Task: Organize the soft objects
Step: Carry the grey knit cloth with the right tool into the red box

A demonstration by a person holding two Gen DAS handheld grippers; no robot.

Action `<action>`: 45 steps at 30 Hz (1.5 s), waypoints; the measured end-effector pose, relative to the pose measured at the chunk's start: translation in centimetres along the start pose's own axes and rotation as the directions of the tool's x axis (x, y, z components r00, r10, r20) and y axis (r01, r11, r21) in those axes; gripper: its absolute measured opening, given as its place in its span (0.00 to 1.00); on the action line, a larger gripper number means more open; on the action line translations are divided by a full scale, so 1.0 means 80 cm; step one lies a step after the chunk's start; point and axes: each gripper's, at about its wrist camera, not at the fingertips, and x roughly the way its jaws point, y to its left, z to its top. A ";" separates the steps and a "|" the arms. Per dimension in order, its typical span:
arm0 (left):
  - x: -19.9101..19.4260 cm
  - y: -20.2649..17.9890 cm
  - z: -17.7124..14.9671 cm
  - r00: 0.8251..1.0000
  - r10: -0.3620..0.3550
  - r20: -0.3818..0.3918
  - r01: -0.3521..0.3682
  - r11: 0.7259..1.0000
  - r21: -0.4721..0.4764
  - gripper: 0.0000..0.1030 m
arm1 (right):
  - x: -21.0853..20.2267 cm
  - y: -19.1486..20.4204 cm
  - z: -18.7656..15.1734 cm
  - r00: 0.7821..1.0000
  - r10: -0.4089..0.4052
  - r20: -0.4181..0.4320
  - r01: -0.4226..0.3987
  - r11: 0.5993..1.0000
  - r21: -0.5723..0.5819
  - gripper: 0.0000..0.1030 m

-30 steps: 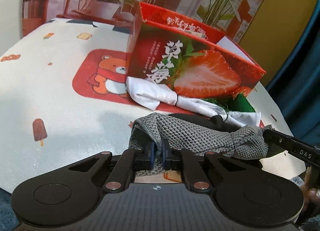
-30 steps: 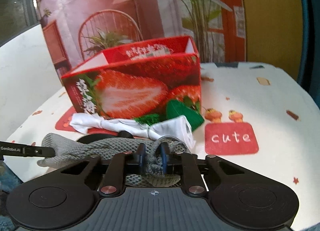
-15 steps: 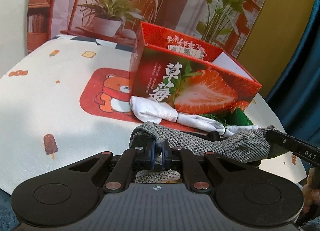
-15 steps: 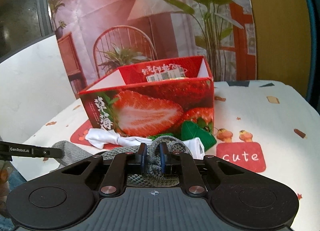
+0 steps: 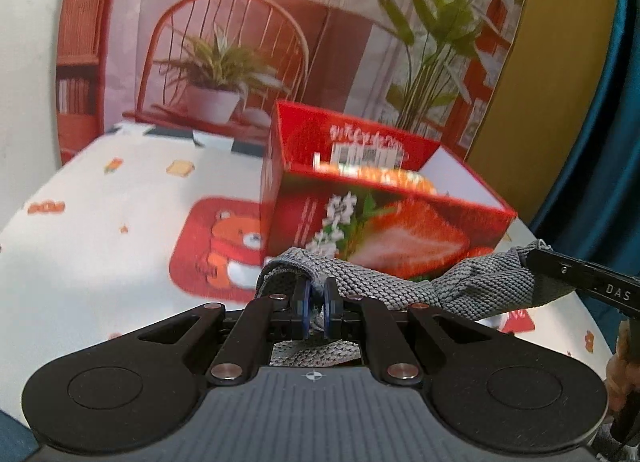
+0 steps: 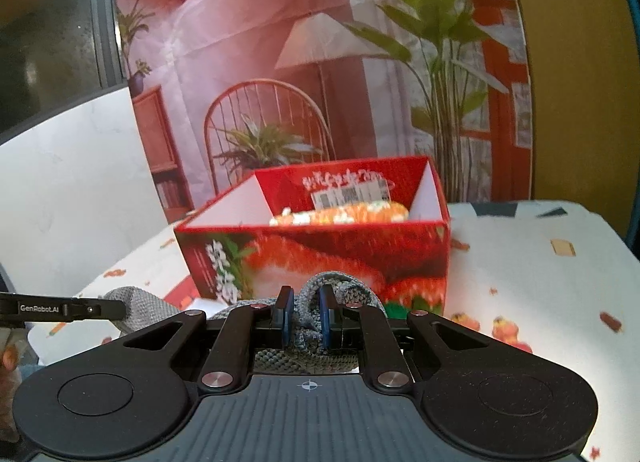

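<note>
A grey knitted cloth (image 5: 384,282) hangs stretched between both grippers, lifted in front of the red strawberry box (image 5: 384,222). My left gripper (image 5: 315,312) is shut on one end of the cloth. My right gripper (image 6: 305,320) is shut on the other end (image 6: 340,294). The open box (image 6: 320,254) holds an orange and white soft item (image 6: 344,214) at its back. The right gripper's finger shows at the right edge of the left wrist view (image 5: 580,278), and the left gripper's finger at the left edge of the right wrist view (image 6: 60,308).
The box stands on a round table with a white cartoon-print cloth (image 5: 100,242). A printed backdrop of a chair, lamp and plants (image 6: 280,82) stands behind the table. A blue curtain (image 5: 600,142) hangs at the right.
Both grippers have risen with the grey cloth, from table level to about the box's upper half. The white and green cloths by the box's foot have dropped out of view.
</note>
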 end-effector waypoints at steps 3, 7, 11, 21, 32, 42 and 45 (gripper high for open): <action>-0.008 -0.002 0.008 0.999 0.005 0.032 -0.005 1.000 0.009 0.07 | 0.004 -0.001 0.012 1.000 0.007 0.015 -0.008 1.000 0.004 0.12; -0.012 -0.003 0.012 0.999 0.009 0.051 -0.009 1.000 0.008 0.07 | 0.009 -0.001 0.024 0.999 0.018 0.030 -0.018 1.000 0.004 0.12; -0.010 -0.001 0.009 0.999 0.011 0.040 -0.011 1.000 -0.005 0.07 | 0.015 0.001 0.025 0.999 0.022 0.023 -0.022 1.000 0.003 0.12; -0.006 -0.013 0.050 0.994 -0.021 0.103 0.018 0.999 0.030 0.06 | 0.021 0.001 0.038 0.999 0.027 0.030 -0.027 1.000 -0.014 0.12; 0.044 -0.056 0.147 0.983 -0.060 0.175 0.044 0.995 0.089 0.05 | 0.056 -0.020 0.126 0.994 0.004 0.108 0.000 0.999 -0.035 0.03; 0.125 -0.075 0.173 0.999 -0.040 0.034 0.037 0.995 0.093 0.05 | 0.122 -0.065 0.144 0.998 -0.046 0.034 0.047 0.999 -0.001 0.03; 0.148 -0.072 0.164 0.998 -0.045 -0.040 0.049 0.994 0.095 0.05 | 0.148 -0.073 0.144 0.998 -0.038 -0.052 0.039 0.999 0.006 0.03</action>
